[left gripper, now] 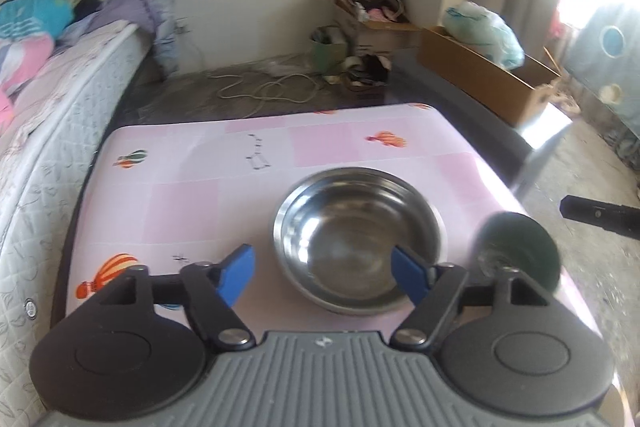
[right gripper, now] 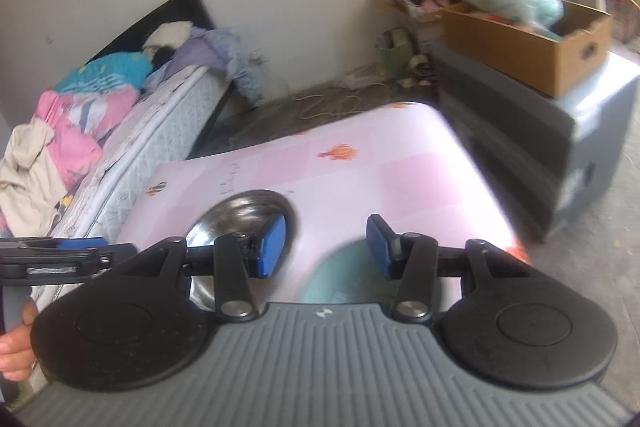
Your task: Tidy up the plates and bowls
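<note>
Steel bowl (left gripper: 356, 243) sits on the pink table (left gripper: 192, 195) at twelve o'clock from my left gripper (left gripper: 324, 269), jaws wide, empty. Green bowl (left gripper: 520, 247) at three o'clock, under my right gripper (right gripper: 326, 247), half-open, empty. Right is nearer green.

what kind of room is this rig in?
Most likely a bedroom used as a makeshift workspace: a bed with rumpled bedding along one side, cardboard boxes of belongings by the wall, and a small table with a pink balloon-print cover holding a steel bowl.
</note>
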`<state>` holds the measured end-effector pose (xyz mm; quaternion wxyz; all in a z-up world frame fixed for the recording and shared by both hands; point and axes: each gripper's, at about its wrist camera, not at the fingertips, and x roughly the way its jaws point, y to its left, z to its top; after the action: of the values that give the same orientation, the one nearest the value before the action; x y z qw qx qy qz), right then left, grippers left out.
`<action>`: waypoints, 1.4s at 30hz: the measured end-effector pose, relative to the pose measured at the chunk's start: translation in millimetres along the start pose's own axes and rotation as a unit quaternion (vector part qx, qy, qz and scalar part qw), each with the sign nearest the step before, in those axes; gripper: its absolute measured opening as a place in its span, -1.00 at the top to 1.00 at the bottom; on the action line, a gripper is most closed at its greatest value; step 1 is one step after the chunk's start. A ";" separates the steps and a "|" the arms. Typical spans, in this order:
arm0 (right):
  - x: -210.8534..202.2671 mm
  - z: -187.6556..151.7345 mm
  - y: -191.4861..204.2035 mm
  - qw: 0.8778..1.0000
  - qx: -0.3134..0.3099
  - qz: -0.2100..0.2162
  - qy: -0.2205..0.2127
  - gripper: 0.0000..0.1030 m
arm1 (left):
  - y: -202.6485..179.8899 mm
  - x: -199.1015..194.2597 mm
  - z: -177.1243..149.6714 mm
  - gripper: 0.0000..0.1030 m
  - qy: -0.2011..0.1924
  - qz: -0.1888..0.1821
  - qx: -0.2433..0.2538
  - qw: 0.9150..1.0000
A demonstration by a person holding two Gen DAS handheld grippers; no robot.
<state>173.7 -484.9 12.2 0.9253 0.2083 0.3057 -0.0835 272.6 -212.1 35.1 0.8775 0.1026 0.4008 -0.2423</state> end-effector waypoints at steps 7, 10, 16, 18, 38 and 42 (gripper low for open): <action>-30.6 -19.9 -54.0 0.998 0.052 -0.011 0.014 0.13 | -51.4 14.4 -4.6 -0.52 0.023 -0.053 0.030 0.998; -29.7 -28.0 -67.7 0.997 0.073 -0.003 0.023 0.13 | -68.6 27.1 -7.8 -0.49 0.041 -0.074 0.029 0.996; -9.9 -34.7 -75.7 0.996 0.078 -0.003 0.039 0.13 | -96.2 54.1 -8.3 -0.23 0.077 -0.089 0.025 0.993; -0.5 -35.6 -76.2 0.996 0.080 -0.004 0.044 0.13 | -103.6 62.7 -7.2 -0.11 0.092 -0.090 0.022 0.991; 45.1 -41.5 -94.5 0.992 0.103 0.013 0.067 0.77 | -130.8 104.7 -2.3 0.67 0.132 -0.043 0.006 0.990; 49.6 -42.3 -92.7 0.993 0.100 0.013 0.066 0.79 | -130.9 105.2 -1.9 0.76 0.132 -0.036 0.007 0.991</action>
<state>164.7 -551.2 -79.3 0.8787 0.3091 0.3530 -0.0876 263.9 -360.2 -43.6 0.8070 0.1255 0.5145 -0.2615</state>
